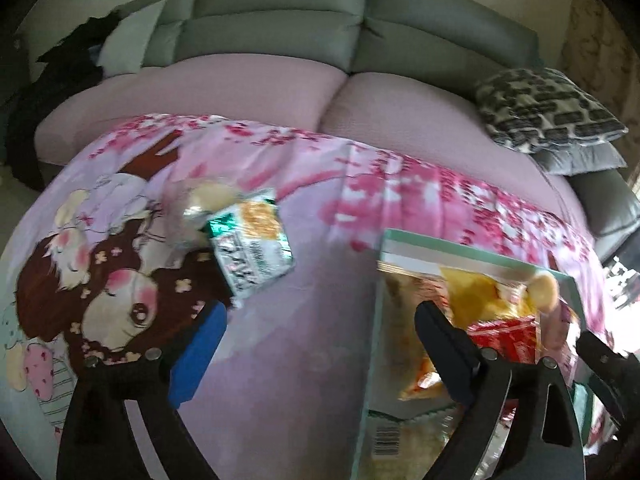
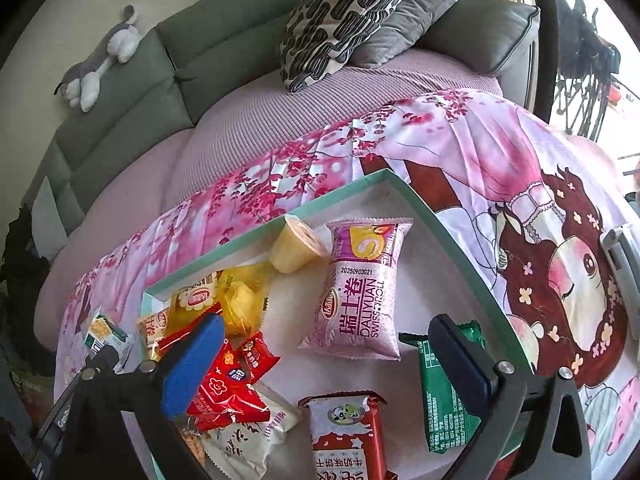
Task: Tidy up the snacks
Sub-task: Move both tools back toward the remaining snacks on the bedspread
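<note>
A shallow tray with a mint-green rim lies on a pink cartoon-print cloth. In it are a pink Swiss roll packet, a yellow jelly cup, a yellow packet, red packets, a red-and-white packet and a green packet. My right gripper hangs open over the tray, holding nothing. My left gripper is open over bare cloth, left of the tray's rim. A green-and-white packet and a clear-wrapped pale snack lie on the cloth ahead of it.
A grey-green sofa with a mauve seat cover runs behind the cloth. A black-and-white patterned pillow and a grey one lie at its right end. A plush toy lies on the backrest, and dark clothing is heaped at the left end.
</note>
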